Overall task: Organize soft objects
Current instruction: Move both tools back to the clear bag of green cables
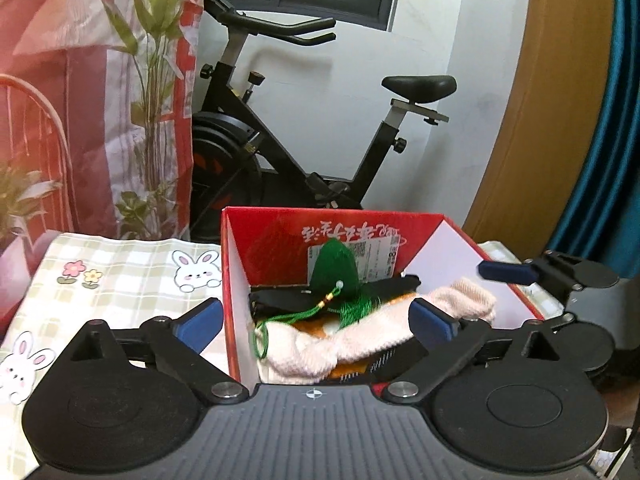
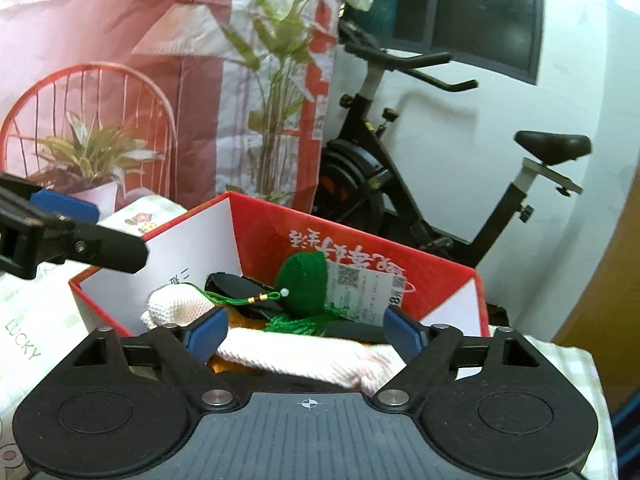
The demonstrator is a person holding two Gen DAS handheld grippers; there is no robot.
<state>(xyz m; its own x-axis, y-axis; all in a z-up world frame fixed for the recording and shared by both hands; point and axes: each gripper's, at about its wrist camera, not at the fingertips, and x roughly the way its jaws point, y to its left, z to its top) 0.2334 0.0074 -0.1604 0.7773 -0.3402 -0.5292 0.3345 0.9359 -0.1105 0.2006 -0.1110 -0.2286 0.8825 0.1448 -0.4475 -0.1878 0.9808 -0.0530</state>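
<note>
both our grippers, left gripper [image 1: 316, 320] and right gripper [image 2: 306, 336], hang released over the pink knit cloth [image 1: 352, 340], its length crosswise inside the red box [image 1: 236, 264].

Knit cloth [image 1: 360, 340] in box [image 1: 236, 280]; bike [image 1: 320, 120] behind.

You can read "LUCKY" on the cloth [image 2: 24, 344]; the red box [image 2: 420, 264] carries white brush script, illegible, and its white label [image 2: 366, 294] shows a QR code.
</note>
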